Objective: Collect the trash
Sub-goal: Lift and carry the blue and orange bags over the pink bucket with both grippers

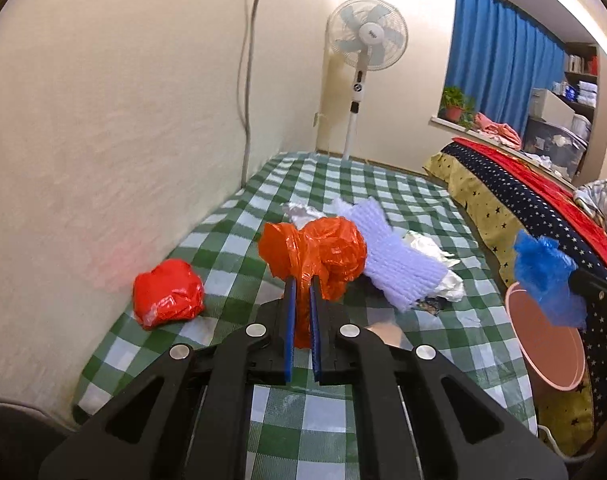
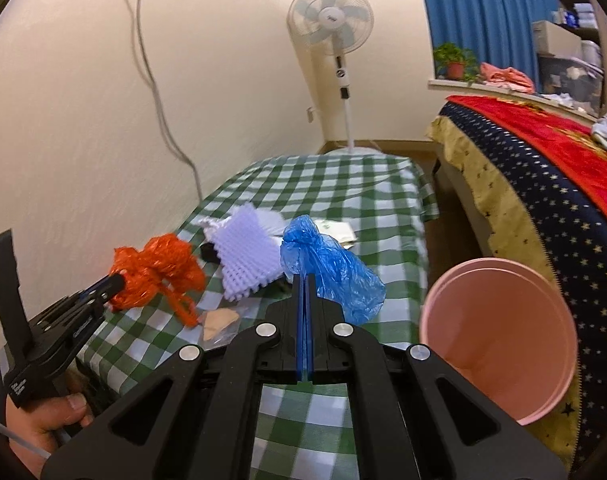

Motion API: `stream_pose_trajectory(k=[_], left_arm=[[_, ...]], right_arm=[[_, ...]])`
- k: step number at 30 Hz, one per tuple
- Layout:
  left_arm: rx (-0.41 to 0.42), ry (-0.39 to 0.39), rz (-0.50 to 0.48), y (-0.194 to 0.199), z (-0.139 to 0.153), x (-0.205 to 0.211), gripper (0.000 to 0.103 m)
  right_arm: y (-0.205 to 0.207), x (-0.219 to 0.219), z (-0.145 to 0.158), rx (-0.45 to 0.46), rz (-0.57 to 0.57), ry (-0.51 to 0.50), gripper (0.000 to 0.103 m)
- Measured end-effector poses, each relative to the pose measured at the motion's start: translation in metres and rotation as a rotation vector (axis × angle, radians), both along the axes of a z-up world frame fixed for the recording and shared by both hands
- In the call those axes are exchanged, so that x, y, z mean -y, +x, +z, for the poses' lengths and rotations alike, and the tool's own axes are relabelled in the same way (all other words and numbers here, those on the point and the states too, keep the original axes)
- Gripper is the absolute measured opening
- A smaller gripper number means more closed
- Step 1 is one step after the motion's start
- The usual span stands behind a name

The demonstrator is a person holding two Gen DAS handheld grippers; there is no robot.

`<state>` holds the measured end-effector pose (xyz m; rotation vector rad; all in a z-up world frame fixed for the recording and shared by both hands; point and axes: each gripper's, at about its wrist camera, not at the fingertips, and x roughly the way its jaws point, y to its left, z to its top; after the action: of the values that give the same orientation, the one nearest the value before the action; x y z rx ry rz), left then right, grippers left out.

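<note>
- Black tongs filled the bottom of both wrist views, each pair lifted above a bench covered in green check cloth.
- Left tongs point(image 1: 302, 286) were pinching an orange bag point(image 1: 319, 256), its crumpled bulk sticking up past the tips.
- Right tongs point(image 2: 304, 280) were pressed together on a blue bag point(image 2: 331, 268), which drooped to the right of the tips.
- A pink bin point(image 2: 499, 340) stood open-mouthed just off the bench's right edge, beside a bed point(image 2: 543, 176).
- The bin lay right of and below the right tongs, so that hand looked nearer; the left tongs were further off, on the far side.
- A red wad point(image 1: 168, 292), white foam netting point(image 1: 395, 256) and crumpled paper point(image 1: 431, 248) lay on the bench, uncollected.
- Judging by this, both bags were ready for dropping, the blue one first.
</note>
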<state>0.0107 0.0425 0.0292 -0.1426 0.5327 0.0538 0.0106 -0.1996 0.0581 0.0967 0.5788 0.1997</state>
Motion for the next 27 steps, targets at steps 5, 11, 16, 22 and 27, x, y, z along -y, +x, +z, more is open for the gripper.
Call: stream_pose_trajectory(k=[5, 11, 16, 22, 27], left_arm=[[0.037, 0.036, -0.029, -0.009, 0.015, 0.008, 0.006], [0.057, 0.037, -0.093, -0.015, 0.033, 0.021, 0.006], [0.082, 0.021, -0.165, -0.017, 0.048, 0.046, 0.006], [0.090, -0.009, -0.262, -0.008, 0.058, 0.088, 0.006], [0.091, -0.019, -0.343, -0.001, 0.058, 0.130, 0.006]], right_arm=[[-0.010, 0.024, 0.013, 0.024, -0.049, 0.010, 0.001], [-0.025, 0.062, 0.033, 0.064, -0.128, 0.000, 0.001], [-0.037, 0.098, 0.049, 0.062, -0.196, -0.007, 0.001], [-0.048, 0.135, 0.068, 0.056, -0.221, -0.054, 0.001], [-0.049, 0.165, 0.071, 0.068, -0.267, -0.075, 0.001]])
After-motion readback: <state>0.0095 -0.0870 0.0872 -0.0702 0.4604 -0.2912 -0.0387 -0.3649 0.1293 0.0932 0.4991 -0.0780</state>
